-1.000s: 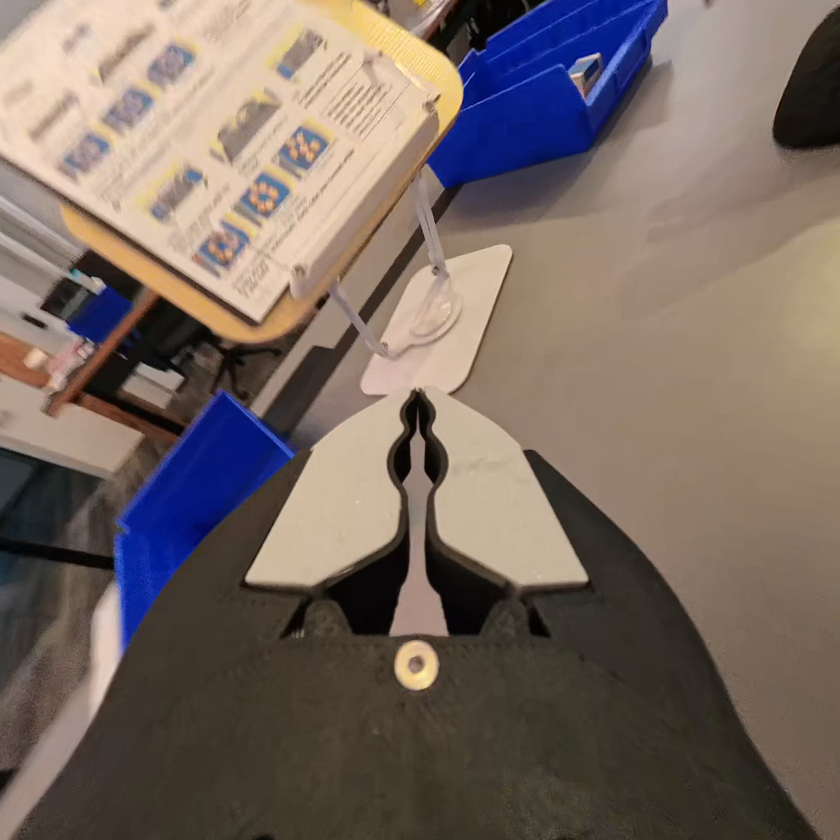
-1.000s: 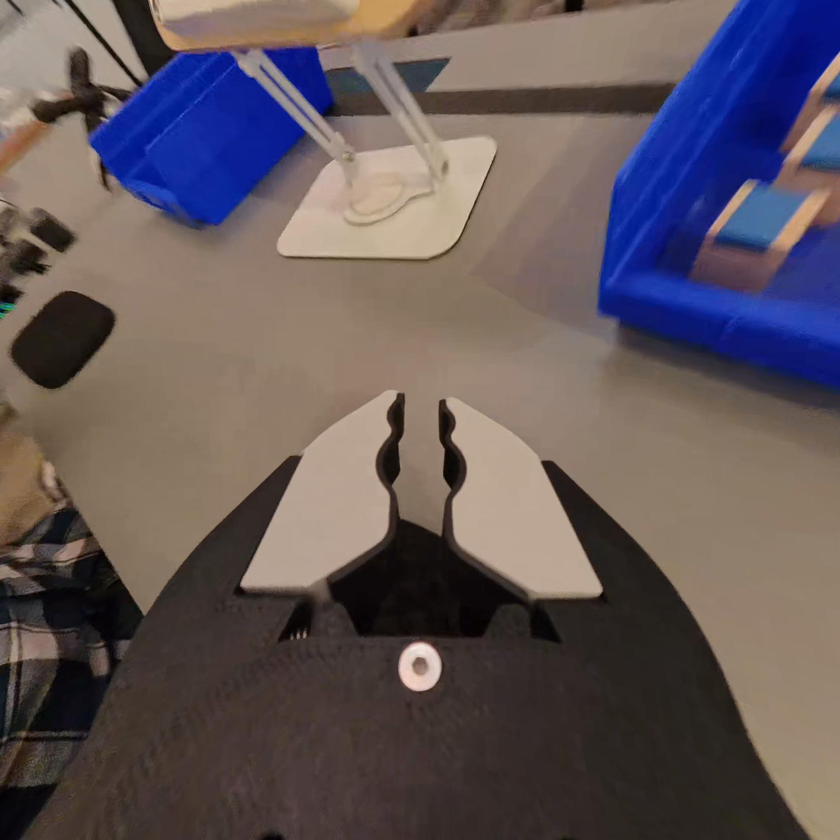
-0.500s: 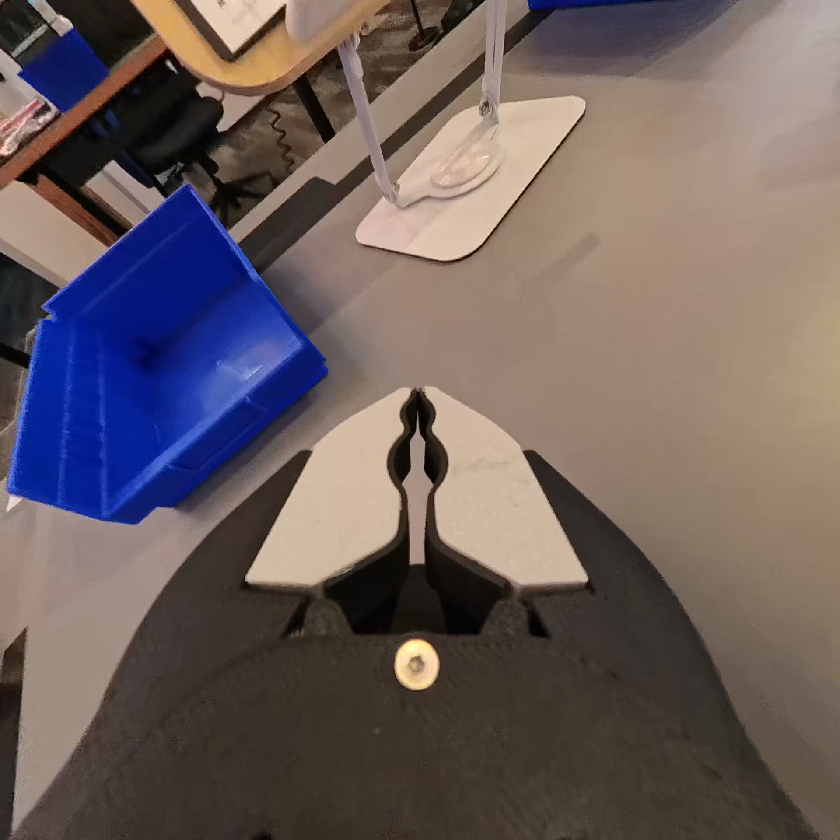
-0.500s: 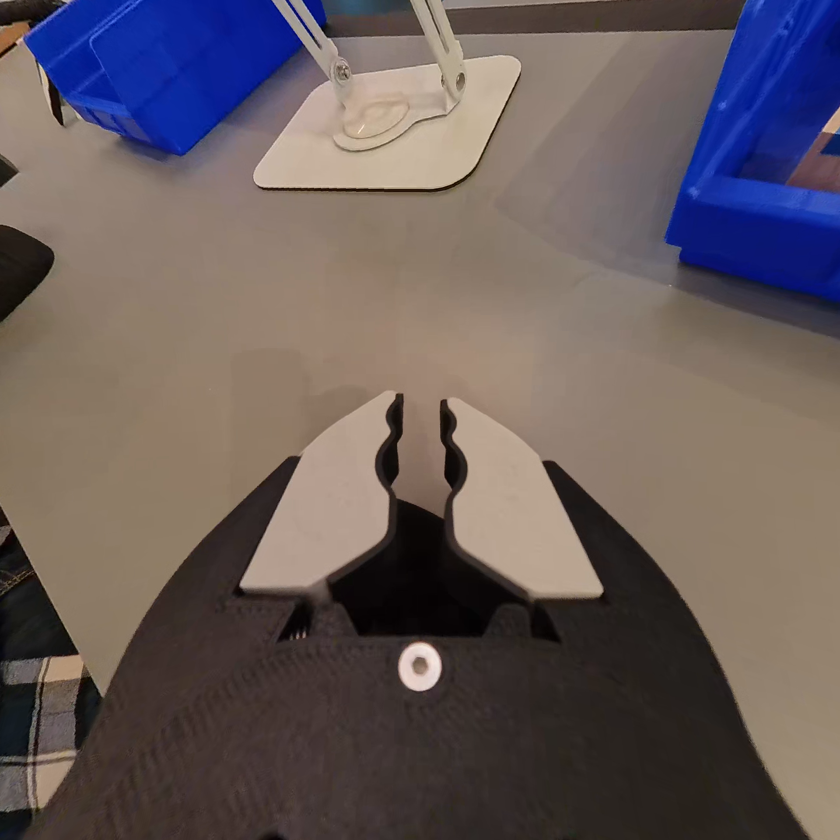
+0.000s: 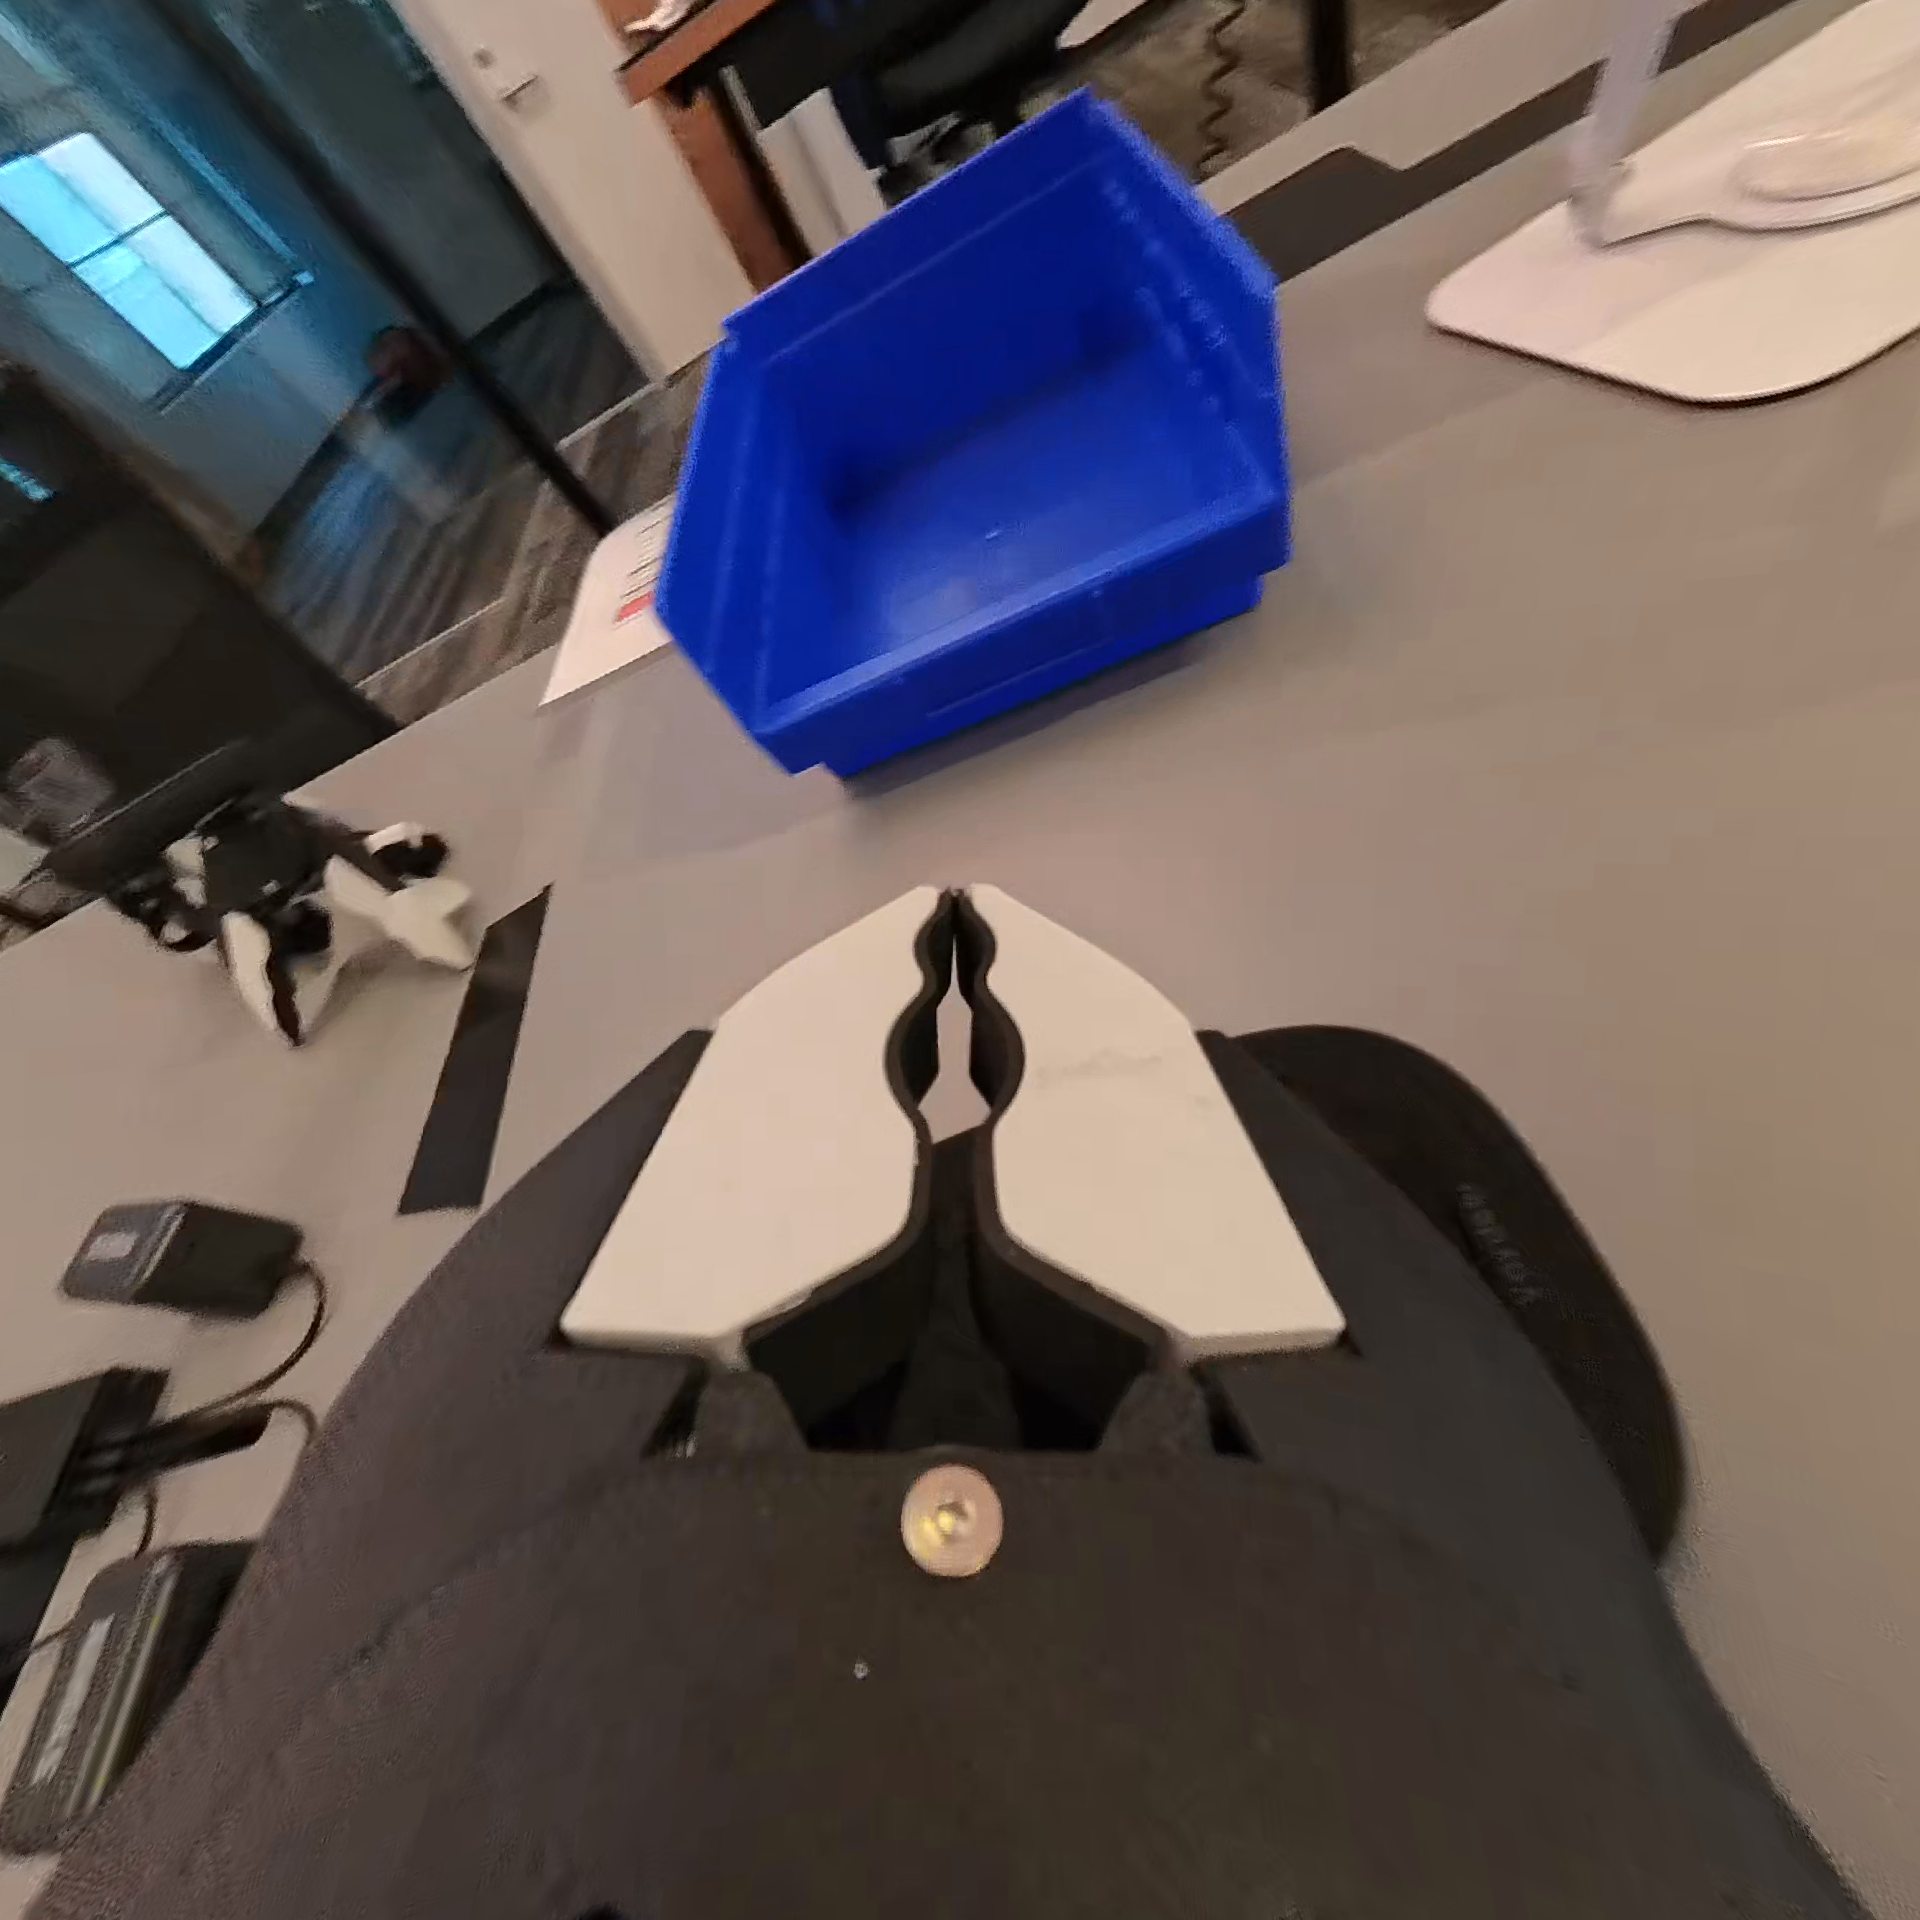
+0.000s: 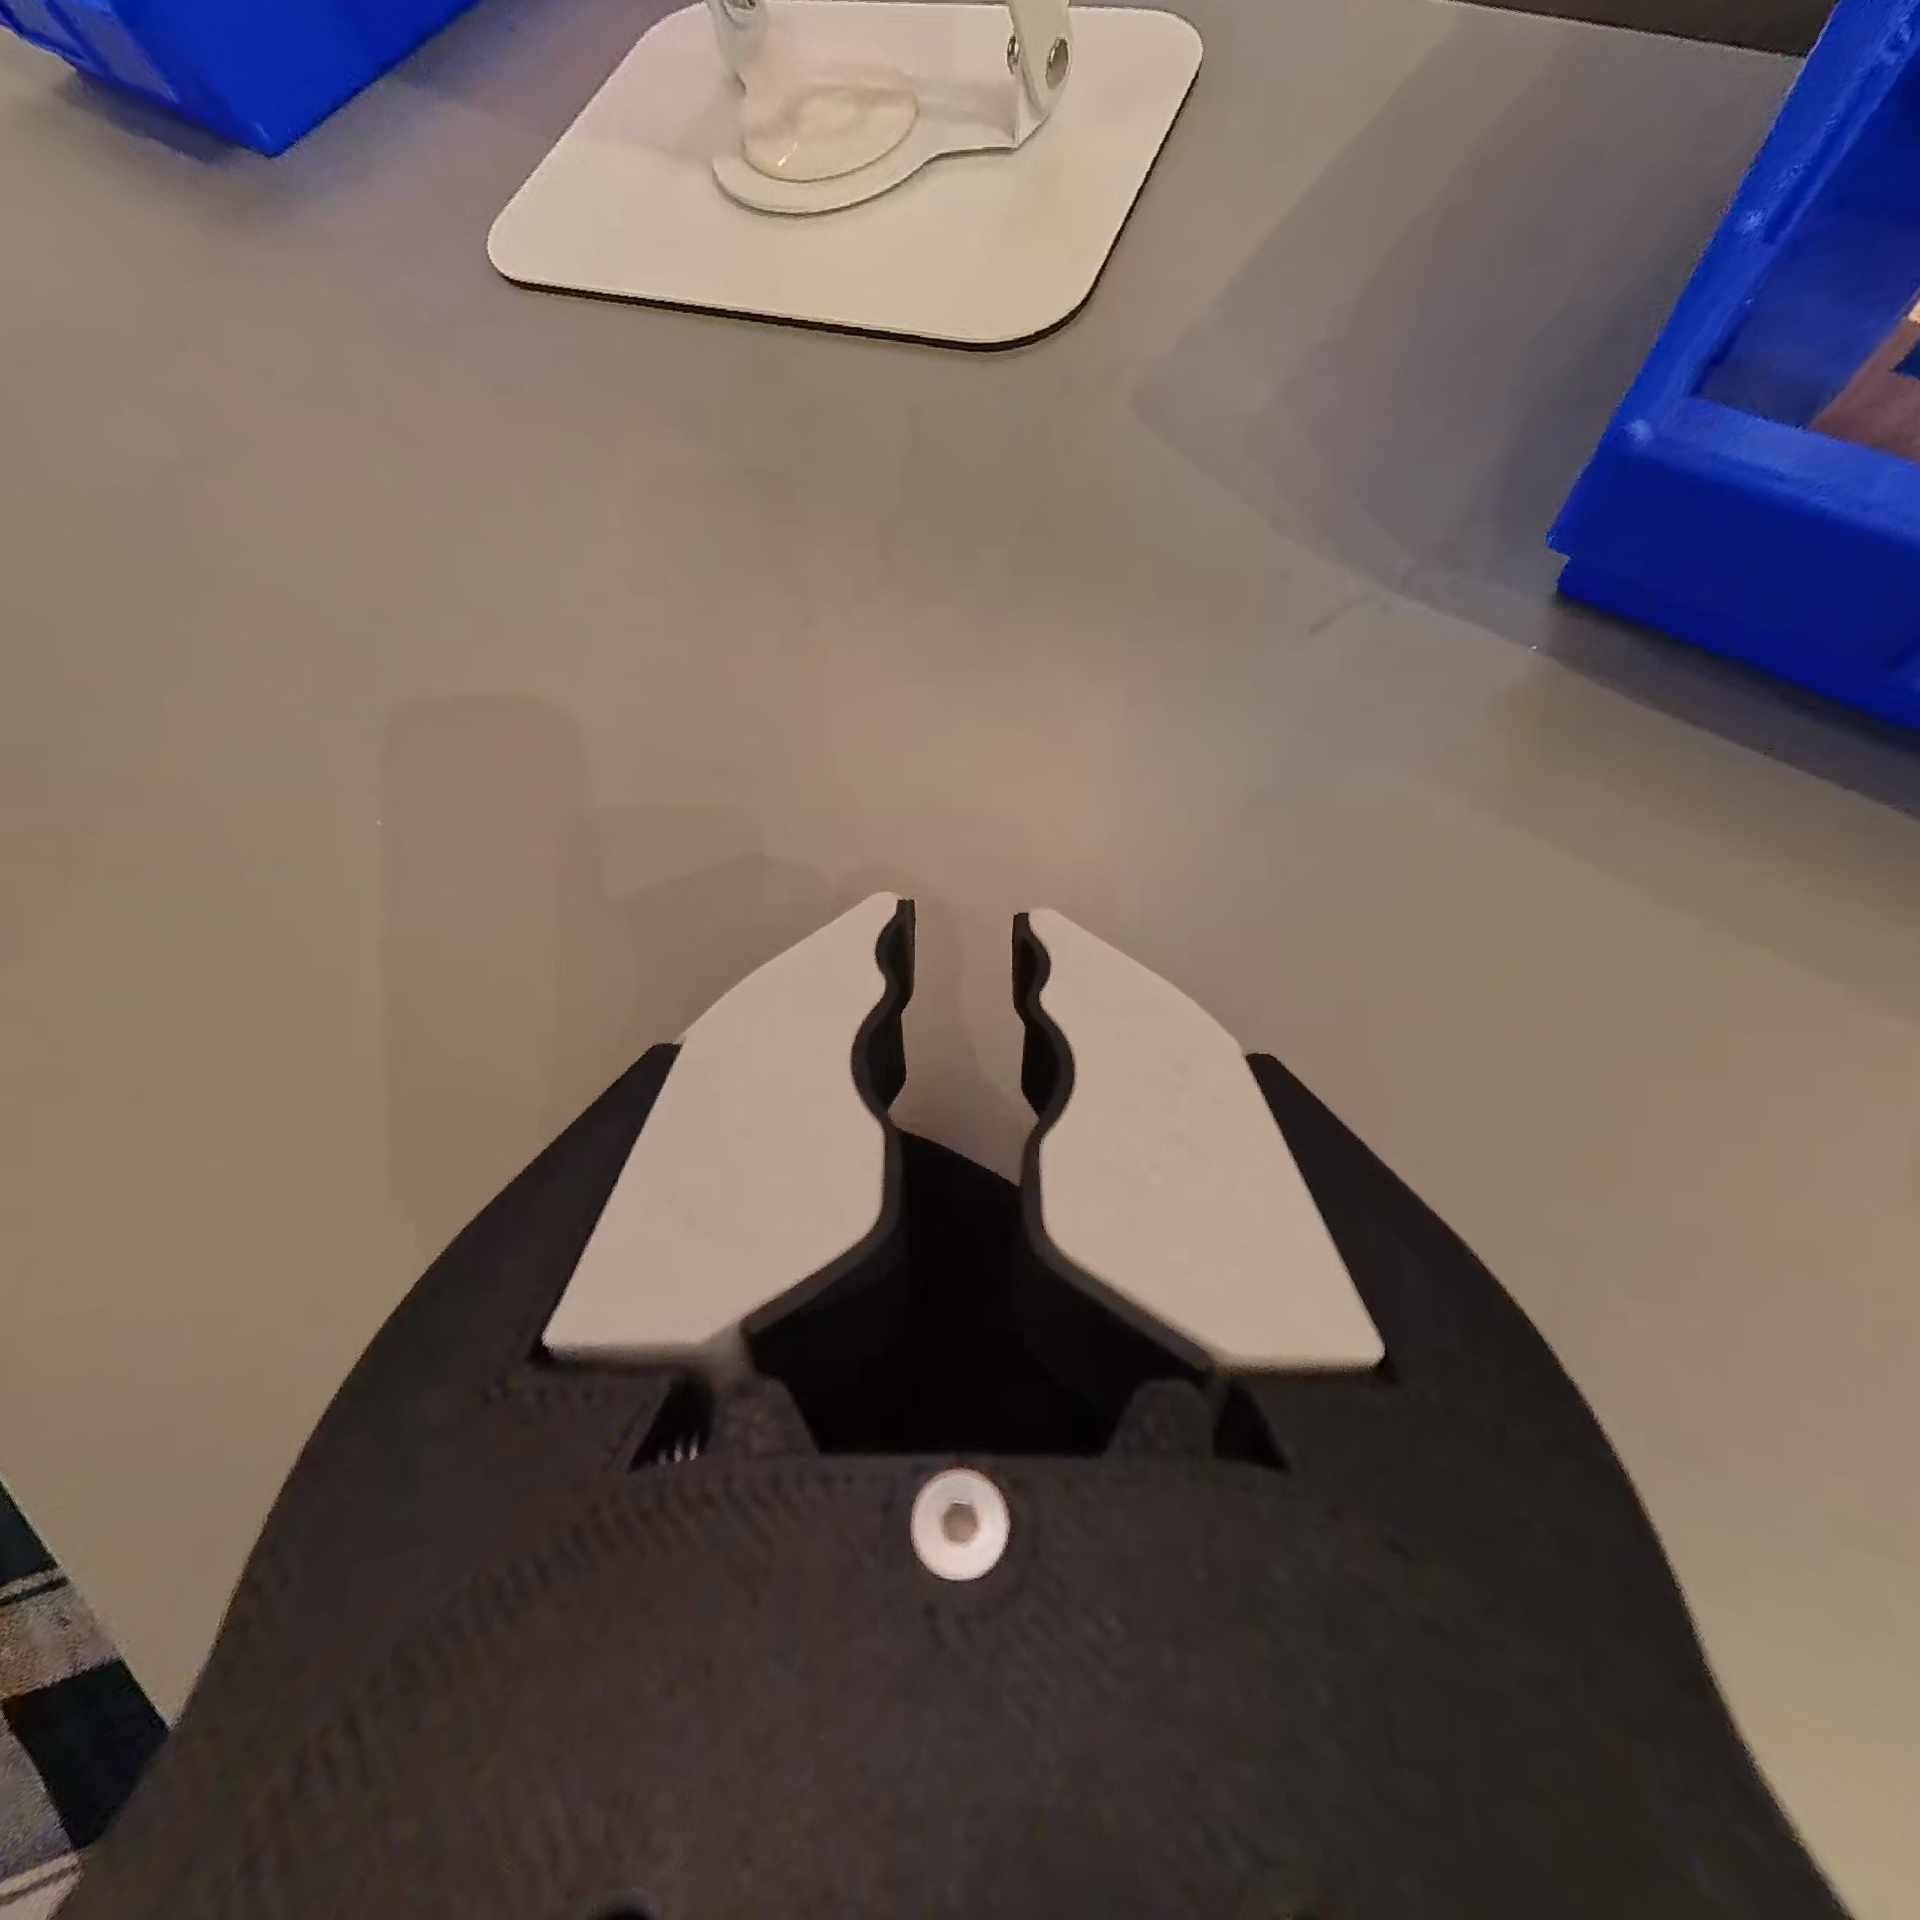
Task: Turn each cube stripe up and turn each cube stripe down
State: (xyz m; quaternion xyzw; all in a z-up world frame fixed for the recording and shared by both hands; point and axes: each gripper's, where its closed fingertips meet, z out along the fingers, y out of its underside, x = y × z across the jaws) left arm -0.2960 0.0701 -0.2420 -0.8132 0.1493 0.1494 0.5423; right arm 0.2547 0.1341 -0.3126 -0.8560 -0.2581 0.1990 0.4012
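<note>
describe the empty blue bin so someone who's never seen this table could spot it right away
Start from the grey tabletop in the left wrist view and look ahead of the shut left tool, left of the flat white stand base. The open-topped blue plastic bin sits there by the table's far edge. Nothing shows inside it, and a white sheet of paper lies beside it.

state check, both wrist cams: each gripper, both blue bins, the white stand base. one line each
left gripper: shut, nothing between the tips
right gripper: open, holding nothing
near blue bin: upright on the table, empty
blue bin at right: holds something wood-coloured, mostly cut off
white stand base: flat on the table
</note>
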